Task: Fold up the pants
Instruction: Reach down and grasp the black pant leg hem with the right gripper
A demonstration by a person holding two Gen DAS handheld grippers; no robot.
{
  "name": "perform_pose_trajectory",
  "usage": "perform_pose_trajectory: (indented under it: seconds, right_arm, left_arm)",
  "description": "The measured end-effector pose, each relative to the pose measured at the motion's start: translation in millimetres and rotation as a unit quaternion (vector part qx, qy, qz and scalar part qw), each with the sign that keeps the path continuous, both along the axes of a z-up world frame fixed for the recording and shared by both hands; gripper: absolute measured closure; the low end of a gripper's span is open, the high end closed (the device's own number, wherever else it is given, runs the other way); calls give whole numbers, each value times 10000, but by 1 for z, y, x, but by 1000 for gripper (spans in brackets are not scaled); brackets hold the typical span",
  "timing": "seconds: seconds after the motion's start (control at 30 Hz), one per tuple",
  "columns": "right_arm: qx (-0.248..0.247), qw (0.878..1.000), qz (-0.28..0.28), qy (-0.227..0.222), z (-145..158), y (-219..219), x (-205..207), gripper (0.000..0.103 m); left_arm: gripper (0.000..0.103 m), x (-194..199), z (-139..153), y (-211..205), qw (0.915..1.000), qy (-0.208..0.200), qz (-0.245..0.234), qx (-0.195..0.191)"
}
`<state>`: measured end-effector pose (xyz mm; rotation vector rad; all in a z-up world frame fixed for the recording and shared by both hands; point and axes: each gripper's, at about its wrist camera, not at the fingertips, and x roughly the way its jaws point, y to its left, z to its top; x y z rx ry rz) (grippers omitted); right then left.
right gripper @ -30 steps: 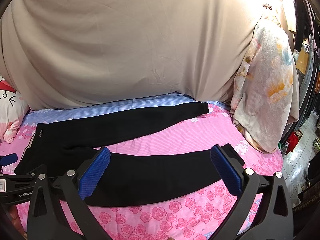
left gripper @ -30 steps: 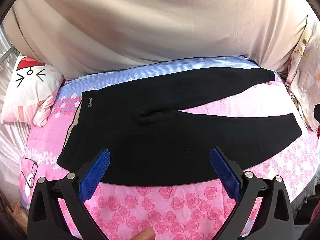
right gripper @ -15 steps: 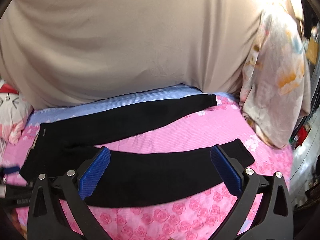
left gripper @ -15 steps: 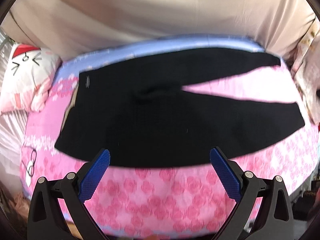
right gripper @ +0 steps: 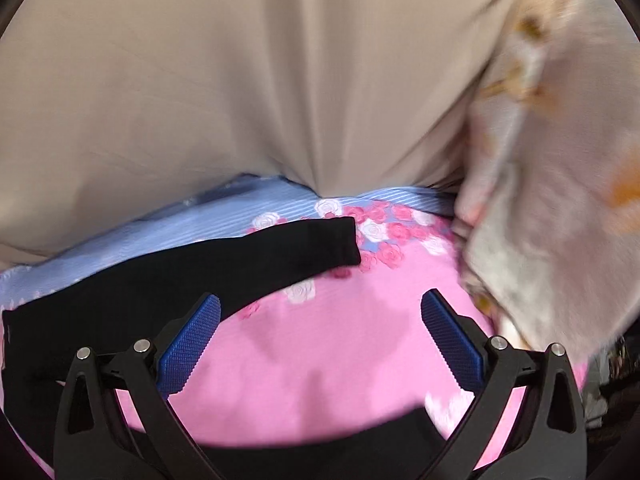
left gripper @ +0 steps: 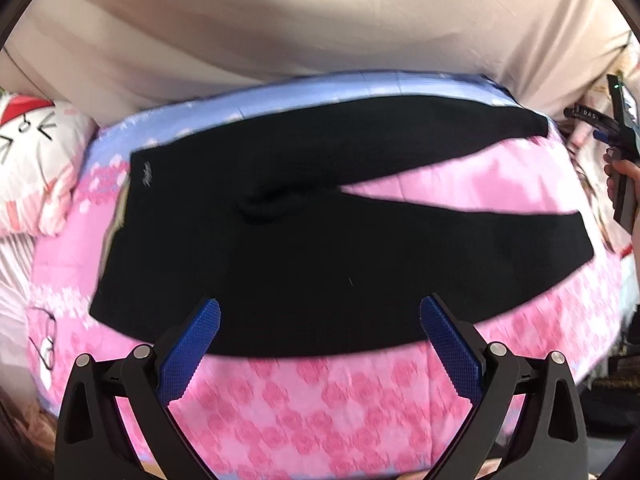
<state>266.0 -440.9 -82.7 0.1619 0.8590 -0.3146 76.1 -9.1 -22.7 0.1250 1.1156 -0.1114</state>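
Two legs of black pants point(left gripper: 320, 248) spread in V on pink rose-print bedspread point(left gripper: 344, 396); long axis runs left-right across bed, waistband at left near cartoon pillow point(left gripper: 36, 160), cuffs pointing right. Far leg lies along blue strip by beige drape point(left gripper: 320, 28). Left gripper point(left gripper: 320, 312) hovers above near leg, fingers wide apart, holding nothing. Right gripper point(right gripper: 320, 308) spread wide too, empty, above pink gap between cuffs; floral cloth point(right gripper: 560, 200) hangs at right.
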Motion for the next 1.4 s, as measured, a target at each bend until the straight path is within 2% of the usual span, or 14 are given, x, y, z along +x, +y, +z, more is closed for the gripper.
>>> perform_pose_trajectory:
  seconds: [0.13, 0.17, 0.23, 0.4, 0.53, 0.6, 0.8, 0.87, 1.0, 1.07, 1.17, 1.27, 1.33, 1.4]
  right_arm:
    - [792, 9965, -46, 257, -37, -52, 53, 6]
    - [915, 9954, -76, 282, -44, -61, 61, 10]
    - [1065, 9934, -87, 416, -55, -71, 73, 30]
    - [1341, 9865, 198, 920, -87, -85, 104, 37]
    - [1408, 9830, 607, 1010, -96, -78, 110, 82]
    - [1320, 9840, 773, 916, -89, -74, 106, 87]
    - [439, 9864, 1586, 45, -17, -47, 51, 89]
    - [106, 9834, 1806, 171, -9, -39, 32, 89]
    - [-349, 9770, 1877, 946, -29, -39, 18, 89]
    - [-413, 9785, 1815, 886, -27, -36, 14, 89]
    - [-685, 9775, 1947, 424, -2, -22, 10, 89]
    - [-1379, 9548, 2628, -152, 36, 15, -26, 89]
    - [-2119, 9226, 3217, -220, 47, 43, -71, 89]
    - [-2719, 8876, 3718, -47, 39, 62, -108, 89]
  left_arm:
    - [5, 33, 3, -6, 9993, -211, 187, 229]
    - [5, 43, 4, -6, 9991, -237, 247, 243]
    - [5, 60, 4, -5, 9987, -298, 345, 236]
    - [5, 105, -7, 10, 9970, -261, 715, 153]
    - [5, 132, -18, 27, 9947, -124, 1011, 170]
    - [5, 140, -21, 34, 9930, -117, 1163, 178]
    - [5, 140, -14, 55, 9878, -366, 1447, 440]
    - [5, 135, -11, 62, 9858, -430, 1557, 466]
    - [5, 128, -8, 72, 9834, -485, 1678, 498]
    - [5, 122, -3, 74, 9816, -523, 1764, 510]
    - [5, 110, 5, 76, 9803, -584, 1825, 471]
    - [5, 94, 18, 77, 9777, -764, 1889, 504]
    - [5, 82, 25, 80, 9749, -906, 1958, 549]
    - [5, 74, 28, 82, 9722, -955, 2049, 612]
